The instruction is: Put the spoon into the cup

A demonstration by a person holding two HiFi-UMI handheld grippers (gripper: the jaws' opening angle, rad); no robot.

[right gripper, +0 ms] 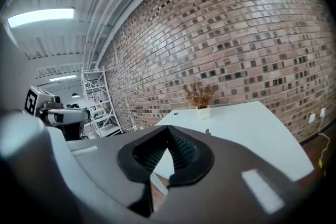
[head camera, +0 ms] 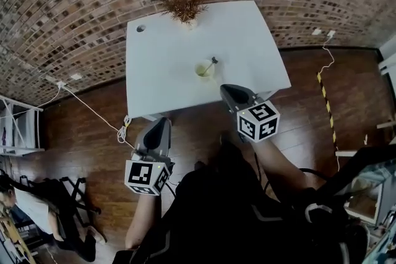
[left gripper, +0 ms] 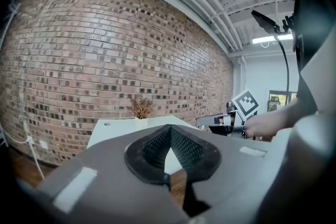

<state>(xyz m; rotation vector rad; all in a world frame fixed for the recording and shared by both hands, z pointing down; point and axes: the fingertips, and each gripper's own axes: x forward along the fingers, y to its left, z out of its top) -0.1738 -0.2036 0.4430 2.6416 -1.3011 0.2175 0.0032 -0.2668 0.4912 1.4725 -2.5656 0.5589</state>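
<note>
On the white table (head camera: 167, 71) stands a pale cup (head camera: 203, 71), and a dark-handled spoon (head camera: 211, 63) leans out of it toward the right. Both grippers hang over the wooden floor, short of the table's near edge. My left gripper (head camera: 162, 125) is below the table's left part, its jaws shut and empty (left gripper: 170, 128). My right gripper (head camera: 230, 91) is just before the near edge, below and right of the cup, also shut and empty (right gripper: 169, 129). In the right gripper view only the spoon's tip (right gripper: 208, 132) shows above the jaws.
A dried plant (head camera: 184, 4) in a white pot stands at the table's far edge, with a cable hole (head camera: 141, 28) at the far left corner. White cables (head camera: 93, 111) cross the floor. A metal shelf (head camera: 15, 127) and a crouching person (head camera: 31, 210) are left.
</note>
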